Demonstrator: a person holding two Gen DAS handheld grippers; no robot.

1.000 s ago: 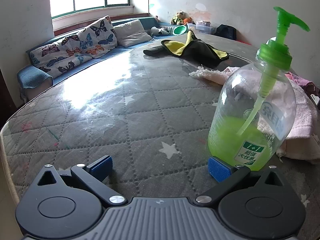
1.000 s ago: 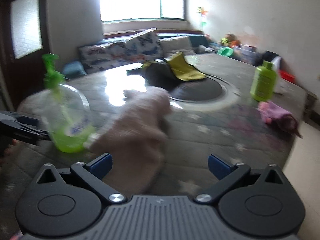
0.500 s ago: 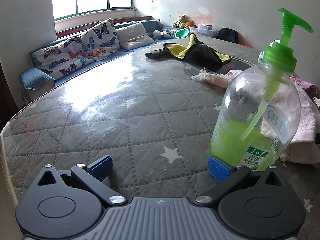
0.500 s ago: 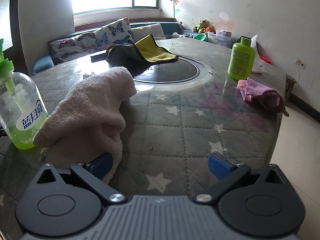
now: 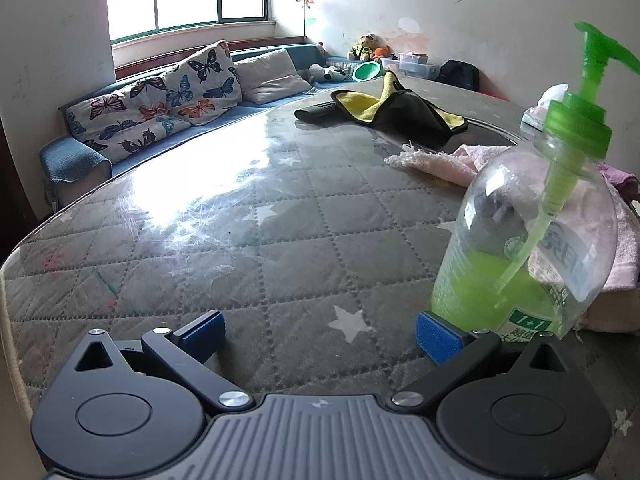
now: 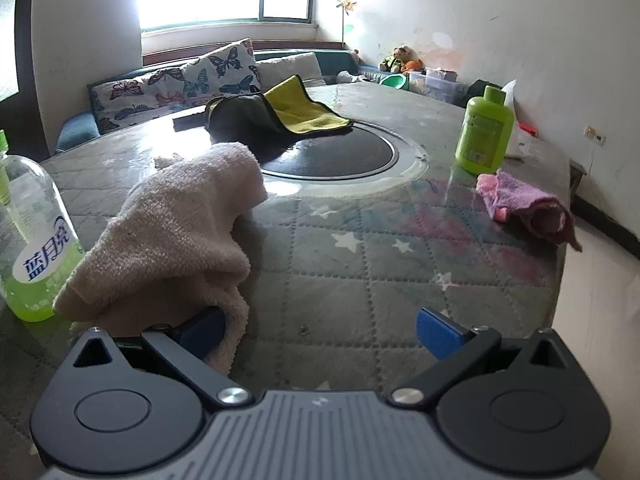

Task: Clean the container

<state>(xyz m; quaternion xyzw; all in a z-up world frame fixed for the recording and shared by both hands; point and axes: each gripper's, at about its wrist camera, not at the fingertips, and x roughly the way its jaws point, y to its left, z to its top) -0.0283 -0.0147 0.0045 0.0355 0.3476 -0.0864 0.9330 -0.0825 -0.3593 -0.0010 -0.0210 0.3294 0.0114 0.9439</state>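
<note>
pump bottle (image 5: pixel 524 240) upright, green nozzle (image 5: pixel 600 46) pointing right

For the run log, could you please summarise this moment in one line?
left gripper: open, beside pump bottle | right gripper: open, at pink towel

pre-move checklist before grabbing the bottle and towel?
1. Left tongs open: ok.
2. Right tongs open: ok.
3. Clear pump bottle of green liquid upright on the quilted table: ok.
4. Bottle between the left tongs' fingers: not ok, it sits beyond the right finger.
5. Pale pink terry towel at the right tongs' left finger: ok.
6. Towel gripped: not ok.
</note>
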